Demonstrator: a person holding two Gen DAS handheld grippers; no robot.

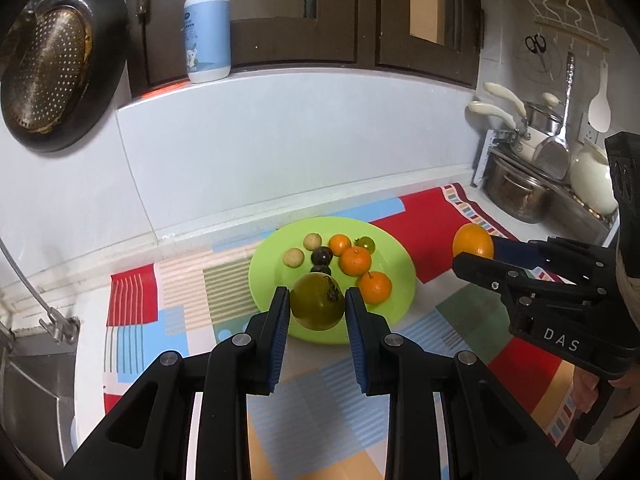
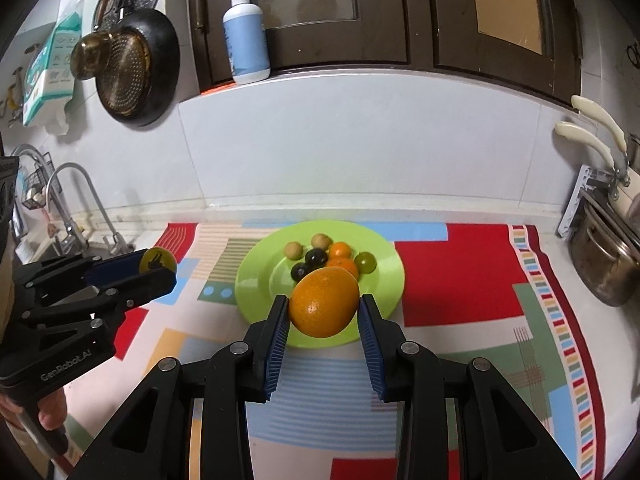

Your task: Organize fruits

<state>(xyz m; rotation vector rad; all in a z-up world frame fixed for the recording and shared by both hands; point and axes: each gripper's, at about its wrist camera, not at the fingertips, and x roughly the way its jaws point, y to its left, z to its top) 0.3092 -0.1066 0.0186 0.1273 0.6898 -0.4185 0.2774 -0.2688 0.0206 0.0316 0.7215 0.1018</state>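
**A:** Left gripper [image 1: 317, 307] first: the blue pads sit on either side of a greenish-yellow tomato [image 1: 317, 301] with a dark mark near its top, and both pads press against its flanks. That fruit is clamped, held above the near rim of the lime-green plate [image 1: 394, 260].

**B:** And from the right wrist view it shows side-on: the tomato [image 2: 157, 261] sits at the tip of the left gripper [image 2: 154, 270], out over the patterned mat [image 2: 460, 272], well left of the plate [image 2: 384, 280].

**A:** Right gripper [image 2: 324, 312] now. The fingers are spread fairly wide, wide enough for a big orange [image 2: 324, 303], and the left pad touches its skin. The right pad is at the peel; I can't tell whether there's a sliver of a gap.

**B:** The left wrist view helps: the orange [image 1: 473, 241] is pinched at the tip of the right gripper [image 1: 474, 252], off the plate's right side, above the red patch of mat [image 1: 424, 232].

**A:** So both are grasping. On the plate itself?

**B:** Three small tangerines [image 1: 355, 261], two dark round fruits [image 1: 321, 257], two pale tan ones [image 1: 293, 257] and a small green tomato [image 1: 365, 243], all clustered at the middle, several touching.

**A:** A pump bottle [image 1: 207, 28] stands on the ledge behind.
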